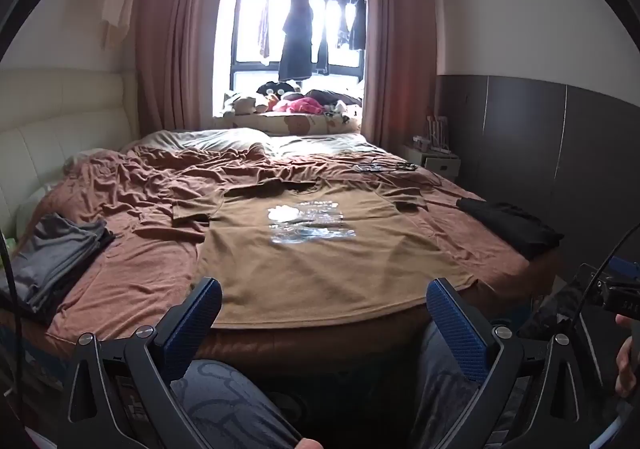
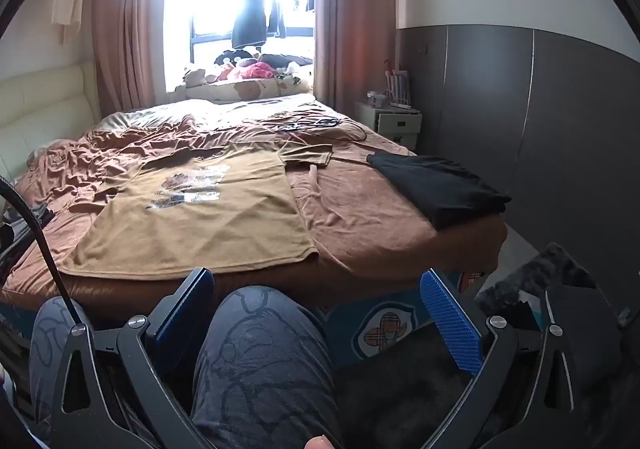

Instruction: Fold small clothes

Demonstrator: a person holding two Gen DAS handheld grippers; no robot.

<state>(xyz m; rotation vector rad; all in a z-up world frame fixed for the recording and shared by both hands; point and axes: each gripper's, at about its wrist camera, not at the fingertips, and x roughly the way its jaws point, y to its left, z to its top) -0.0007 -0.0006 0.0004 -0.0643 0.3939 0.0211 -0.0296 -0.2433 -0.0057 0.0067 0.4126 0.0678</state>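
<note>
A tan T-shirt (image 1: 320, 261) with a silver print lies spread flat, front up, on the brown bed, its hem at the near edge; it also shows in the right wrist view (image 2: 200, 217). My left gripper (image 1: 324, 289) is open and empty, held over the hem at the bed's near edge. My right gripper (image 2: 316, 281) is open and empty, held back from the bed above the person's knee, to the right of the shirt's hem corner.
A grey folded stack (image 1: 56, 253) lies at the bed's left edge. A black folded garment (image 2: 436, 185) lies at the right edge. Cables and glasses (image 2: 312, 124) lie farther back. A nightstand (image 2: 396, 121) stands by the grey wardrobe wall (image 2: 560, 129). The person's legs (image 2: 264, 365) are below.
</note>
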